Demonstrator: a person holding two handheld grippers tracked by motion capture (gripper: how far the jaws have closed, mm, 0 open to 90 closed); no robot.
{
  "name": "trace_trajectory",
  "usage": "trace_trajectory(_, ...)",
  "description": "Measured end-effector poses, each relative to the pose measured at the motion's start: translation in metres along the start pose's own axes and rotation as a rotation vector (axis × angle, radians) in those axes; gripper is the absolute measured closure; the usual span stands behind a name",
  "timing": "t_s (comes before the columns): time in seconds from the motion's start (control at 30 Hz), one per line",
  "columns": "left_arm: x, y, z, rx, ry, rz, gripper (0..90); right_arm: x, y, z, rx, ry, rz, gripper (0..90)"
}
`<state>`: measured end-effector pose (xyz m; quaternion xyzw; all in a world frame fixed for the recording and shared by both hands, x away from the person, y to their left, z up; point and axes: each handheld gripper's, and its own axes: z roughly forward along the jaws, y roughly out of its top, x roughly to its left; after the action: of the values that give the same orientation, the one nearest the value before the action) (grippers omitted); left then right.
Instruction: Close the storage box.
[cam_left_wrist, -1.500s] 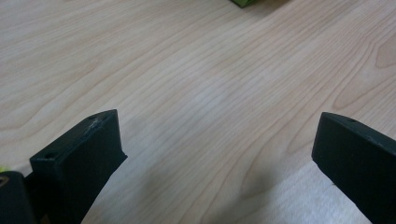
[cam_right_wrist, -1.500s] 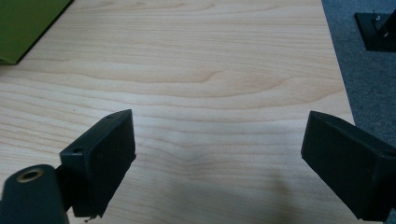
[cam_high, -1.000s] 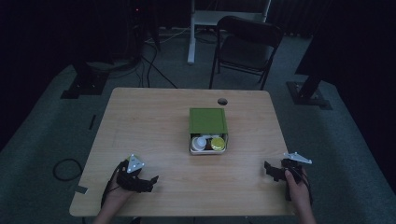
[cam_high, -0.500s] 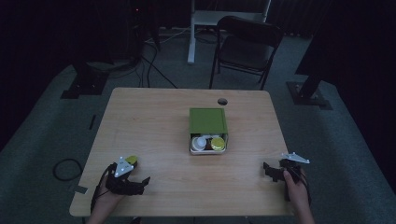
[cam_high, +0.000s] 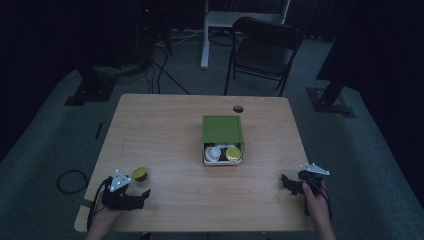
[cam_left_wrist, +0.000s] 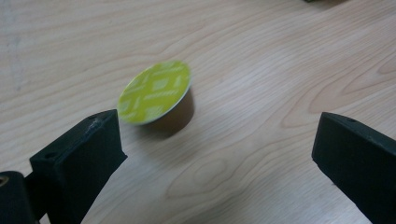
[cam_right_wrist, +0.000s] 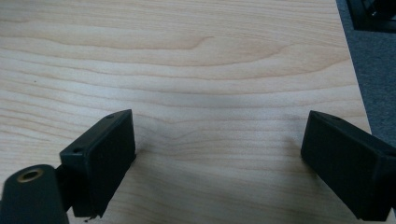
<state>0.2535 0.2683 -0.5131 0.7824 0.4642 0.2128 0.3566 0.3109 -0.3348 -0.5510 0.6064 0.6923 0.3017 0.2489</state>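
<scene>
Wooden table (cam_high: 165, 135) carrying a green box (cam_high: 223, 140) of capsules, well ahead of the left gripper (cam_high: 134, 199). Jaws wide apart, empty. Just ahead, near the left jaw: coffee capsule (cam_left_wrist: 156, 98), free-standing. Probably light, foil lid easily dented; best gripped across the stiffer brown body.
</scene>
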Motion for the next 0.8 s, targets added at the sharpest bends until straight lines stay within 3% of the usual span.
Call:
trace_trajectory(0.37,0.027,-0.014,-0.008,-0.013,0.058,-0.085,2.1,0.001,0.0,0.0,0.003,-0.001,-0.008,9.5)
trace_trajectory(0.6,0.039,-0.024,-0.002,0.028,0.098,-0.122,2.1,0.001,0.0,0.0,0.003,0.0,-0.008,9.6)
trace_trajectory(0.8,0.049,-0.029,0.002,0.05,0.131,-0.176,2.1,0.001,0.0,0.0,0.003,0.0,-0.008,9.6)
